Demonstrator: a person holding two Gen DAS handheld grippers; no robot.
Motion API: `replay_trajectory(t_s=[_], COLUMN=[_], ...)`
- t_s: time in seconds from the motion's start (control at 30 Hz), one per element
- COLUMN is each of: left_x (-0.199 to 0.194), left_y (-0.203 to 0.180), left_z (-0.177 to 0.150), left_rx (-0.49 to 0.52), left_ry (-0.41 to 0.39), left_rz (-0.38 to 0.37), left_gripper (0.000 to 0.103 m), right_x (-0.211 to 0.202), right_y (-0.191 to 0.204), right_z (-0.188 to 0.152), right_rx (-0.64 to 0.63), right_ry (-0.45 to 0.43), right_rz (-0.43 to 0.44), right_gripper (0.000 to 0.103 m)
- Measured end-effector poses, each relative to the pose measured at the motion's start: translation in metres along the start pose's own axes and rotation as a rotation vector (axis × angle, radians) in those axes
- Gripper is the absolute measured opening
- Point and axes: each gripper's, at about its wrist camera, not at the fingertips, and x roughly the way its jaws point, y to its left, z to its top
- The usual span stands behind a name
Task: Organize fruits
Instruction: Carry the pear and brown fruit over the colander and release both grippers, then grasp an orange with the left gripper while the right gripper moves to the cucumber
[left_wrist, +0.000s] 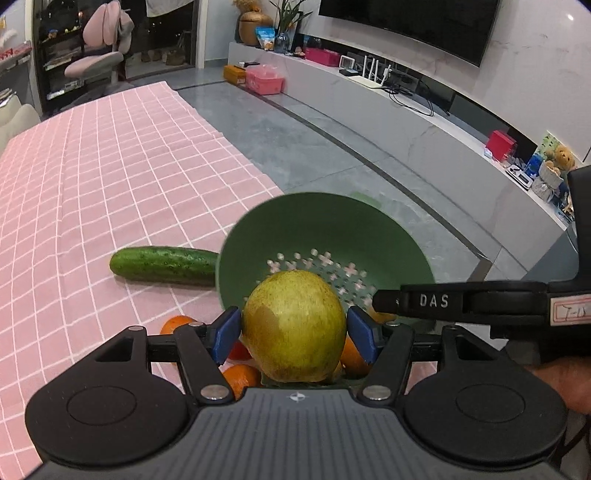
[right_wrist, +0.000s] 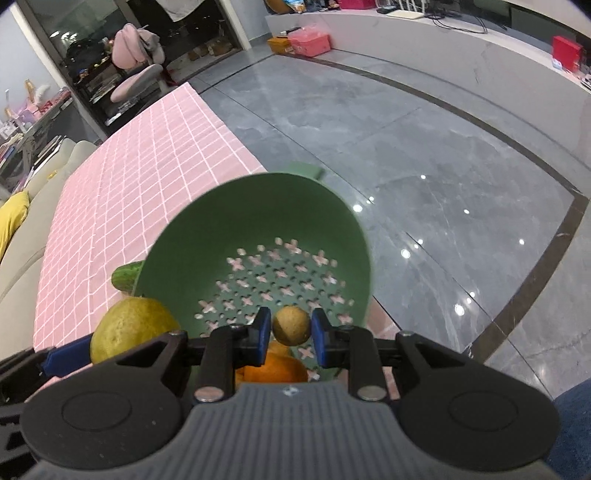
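Left gripper (left_wrist: 293, 328) clamped on pear (left_wrist: 293, 326), at 6 o'clock lip of green colander (left_wrist: 325, 229). Better carried further over perforated floor, lowered, then released. Right gripper (right_wrist: 290, 328) closed on small brown fruit (right_wrist: 291, 325), type unclear.

Left view only: whole cucumber (left_wrist: 164, 265), 9 o'clock of colander, on tabletop (left_wrist: 110, 166); oranges (left_wrist: 240, 376) below.

Right view only: full colander floor.
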Motion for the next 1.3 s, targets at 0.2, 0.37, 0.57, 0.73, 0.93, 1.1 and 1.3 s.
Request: replay_trajectory(t_s=[0.2, 0.37, 0.57, 0.73, 0.93, 1.1, 1.3], left_x=[-0.017, -0.041, -0.047, -0.039, -0.022, -0.005, 0.016], left_y=[0.010, 0.033, 0.073, 0.085, 0.061, 0.027, 0.011], left_z=[0.000, -0.004, -0.028, -0.054, -0.069, -0.071, -0.071], left_rx=[-0.060, -0.159, -0.263, -0.249, -0.110, 0.072, 0.167], left_ry=[-0.086, -0.198, -0.209, -0.163, -0.129, -0.112, -0.071], left_rz=[-0.026, -0.027, 0.029, 0.062, 0.064, 0.092, 0.100], left_gripper=[0.081, 0.085, 0.085, 0.085, 0.084, 0.083, 0.079], right_x=[-0.003, -0.005, -0.011, -0.024, -0.031, -0.033, -0.039], right_y=[-0.003, -0.003, 0.003, 0.009, 0.017, 0.020, 0.021], right_z=[0.002, 0.002, 0.006, 0.001, -0.012, -0.019, -0.020], right_rx=[0.009, 0.009, -0.006, -0.052, -0.103, -0.112, -0.125], right_ry=[-0.021, -0.029, -0.067, -0.102, -0.103, -0.089, -0.088], right_rz=[0.005, 0.008, 0.030, 0.074, 0.109, 0.124, 0.128], right_gripper=[0.036, 0.035, 0.035, 0.035, 0.035, 0.035, 0.035])
